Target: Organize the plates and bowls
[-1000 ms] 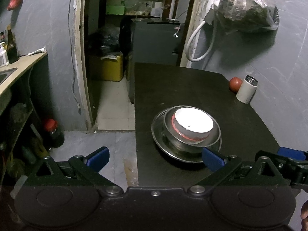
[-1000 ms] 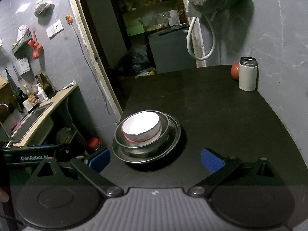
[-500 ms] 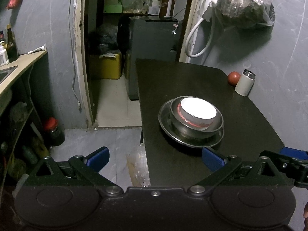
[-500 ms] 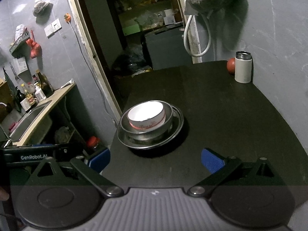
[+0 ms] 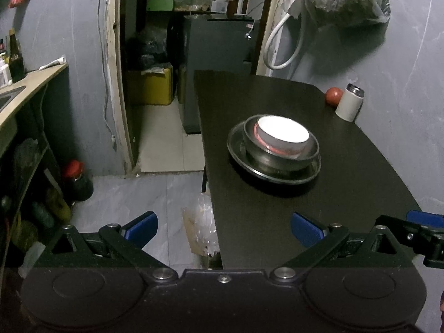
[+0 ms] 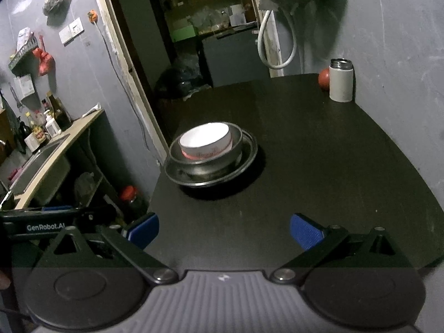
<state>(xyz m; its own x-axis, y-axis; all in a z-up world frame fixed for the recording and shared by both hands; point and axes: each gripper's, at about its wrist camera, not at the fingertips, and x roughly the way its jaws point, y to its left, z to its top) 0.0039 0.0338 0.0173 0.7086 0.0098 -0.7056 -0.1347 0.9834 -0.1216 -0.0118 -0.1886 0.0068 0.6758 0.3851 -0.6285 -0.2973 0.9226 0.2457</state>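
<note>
White flask (image 6: 341, 80), red fruit (image 6: 323, 79) at table (image 6: 333, 166) corner.

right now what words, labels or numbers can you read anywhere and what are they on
"GenRobot.AI": white letters on the black body of the left gripper, seen at the left edge of the right wrist view.
Red print on the band of the white bowl: too blurred to read.
Labels on the bottles on the counter: too small to read.
Papers on the wall: unreadable.
Nothing else carries text.

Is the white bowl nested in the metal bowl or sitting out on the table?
Nested: the white bowl sits upright inside the metal bowl, which rests on the metal plate.
</note>
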